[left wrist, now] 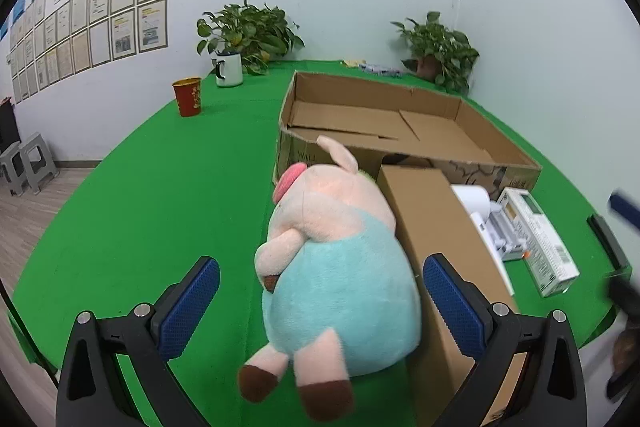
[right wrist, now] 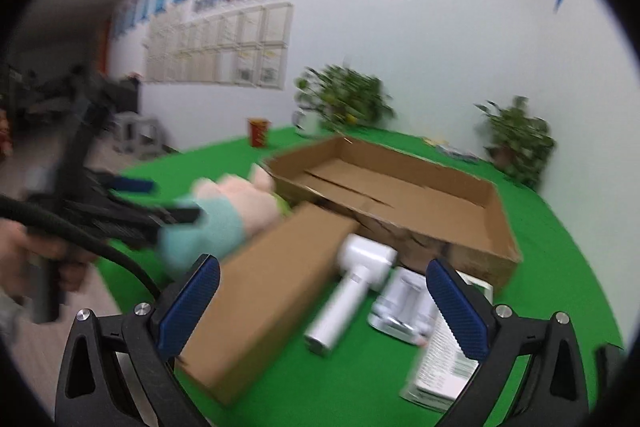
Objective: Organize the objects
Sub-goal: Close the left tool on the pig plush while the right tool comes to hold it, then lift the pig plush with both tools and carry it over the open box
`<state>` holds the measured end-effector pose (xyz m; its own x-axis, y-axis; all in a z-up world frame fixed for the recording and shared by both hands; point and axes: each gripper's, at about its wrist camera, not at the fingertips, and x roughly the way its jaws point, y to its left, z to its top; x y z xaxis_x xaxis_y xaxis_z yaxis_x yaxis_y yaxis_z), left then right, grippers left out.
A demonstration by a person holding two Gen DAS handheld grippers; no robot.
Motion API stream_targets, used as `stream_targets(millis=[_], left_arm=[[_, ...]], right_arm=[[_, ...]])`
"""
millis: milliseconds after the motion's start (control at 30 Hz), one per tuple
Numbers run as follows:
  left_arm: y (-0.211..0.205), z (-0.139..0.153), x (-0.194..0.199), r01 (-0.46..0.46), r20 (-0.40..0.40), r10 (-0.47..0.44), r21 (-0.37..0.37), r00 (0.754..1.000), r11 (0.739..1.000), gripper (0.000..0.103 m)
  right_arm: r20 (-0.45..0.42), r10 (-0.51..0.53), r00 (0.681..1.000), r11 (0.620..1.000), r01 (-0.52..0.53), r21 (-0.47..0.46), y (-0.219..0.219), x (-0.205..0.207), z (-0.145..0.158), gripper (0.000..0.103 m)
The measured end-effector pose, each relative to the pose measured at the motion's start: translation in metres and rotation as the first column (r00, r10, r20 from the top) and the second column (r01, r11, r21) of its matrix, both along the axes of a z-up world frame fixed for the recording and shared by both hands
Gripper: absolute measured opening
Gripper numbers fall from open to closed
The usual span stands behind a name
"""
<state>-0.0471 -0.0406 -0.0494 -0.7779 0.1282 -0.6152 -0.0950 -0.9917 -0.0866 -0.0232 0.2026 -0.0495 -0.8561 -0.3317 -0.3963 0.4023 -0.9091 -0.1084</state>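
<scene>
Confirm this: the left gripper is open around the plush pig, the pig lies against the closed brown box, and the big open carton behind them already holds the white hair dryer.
Not quite. The big open carton is empty; the white hair dryer lies on the green table beside the closed brown box, as the right wrist view shows. The left gripper is indeed open around the plush pig.

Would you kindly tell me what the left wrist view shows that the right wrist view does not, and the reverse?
Only the left wrist view shows the plush pig's pink snout and brown hooves, close between the open left tool.

Only the right wrist view shows the white cylindrical handheld device whole, and the person's hand holding the left tool.

Both show the plush pig in a teal shirt, the long closed cardboard box, the open shallow cardboard tray, the red cup and the green tablecloth.
</scene>
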Motion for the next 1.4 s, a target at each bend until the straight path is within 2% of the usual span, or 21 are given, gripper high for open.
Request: stream_targets(millis=[67,100,167,267,367,533,633,833,1033,1133,1200,1233,1400], left_arm=[[-0.003,-0.01,-0.006,0.029,0.026,-0.03,0.03,0.999,0.999,0.1],[-0.004,-0.014,-0.009,0.037,0.038,-0.039,0.042,0.999,0.998,0.096],[-0.009,-0.027,-0.015,0.051,0.061,-0.056,0.087,0.997,0.995,0.092],[-0.015,-0.033,-0.016,0.083,0.055,-0.094,0.173,0.994,0.981,0.076],[-0.015,-0.037,-0.012,0.112,0.04,-0.119,0.153,0.992,0.982,0.069],[-0.036,-0.041,-0.009,0.108,0.045,-0.123,0.248,0.991,0.963,0.06],[-0.048,-0.042,-0.004,0.099,0.044,-0.116,0.288,0.992,0.953,0.054],[-0.071,-0.043,0.014,0.085,0.026,-0.101,0.348,0.995,0.934,0.048],[-0.093,-0.036,0.037,0.053,0.017,-0.062,0.335,0.998,0.941,0.045],[-0.105,-0.035,0.045,0.024,0.022,-0.033,0.337,0.999,0.941,0.044],[-0.114,-0.034,0.05,0.002,0.024,-0.01,0.337,1.0,0.941,0.044],[-0.117,-0.035,0.052,-0.004,0.025,-0.004,0.341,1.0,0.94,0.044],[-0.128,-0.038,0.055,-0.021,0.019,0.015,0.356,1.0,0.934,0.043]], right_arm=[[0.008,0.087,0.996,0.993,-0.086,-0.077,-0.003,0.0,0.011,0.103],[0.022,0.124,0.992,0.985,-0.12,-0.122,-0.004,-0.003,0.015,0.103],[0.055,0.157,0.986,0.967,-0.143,-0.21,-0.01,-0.019,0.013,0.103],[0.103,0.127,0.987,0.974,-0.104,-0.203,-0.024,-0.04,0.0,0.103],[0.164,0.138,0.977,0.972,-0.102,-0.213,-0.04,-0.058,-0.009,0.103],[0.255,0.197,0.947,0.964,-0.14,-0.224,-0.062,-0.08,-0.016,0.103],[0.349,0.234,0.908,0.957,-0.151,-0.248,-0.077,-0.094,-0.018,0.103],[0.519,0.279,0.808,0.952,-0.16,-0.262,-0.108,-0.119,-0.026,0.103],[0.635,0.286,0.718,0.957,-0.176,-0.232,-0.153,-0.128,-0.039,0.102],[0.648,0.243,0.722,0.969,-0.205,-0.134,-0.181,-0.12,-0.042,0.102],[0.638,0.204,0.743,0.975,-0.209,-0.069,-0.197,-0.115,-0.045,0.094],[0.628,0.193,0.754,0.977,-0.21,-0.048,-0.202,-0.111,-0.046,0.093],[0.58,0.167,0.797,0.98,-0.197,-0.01,-0.209,-0.096,-0.046,0.084]])
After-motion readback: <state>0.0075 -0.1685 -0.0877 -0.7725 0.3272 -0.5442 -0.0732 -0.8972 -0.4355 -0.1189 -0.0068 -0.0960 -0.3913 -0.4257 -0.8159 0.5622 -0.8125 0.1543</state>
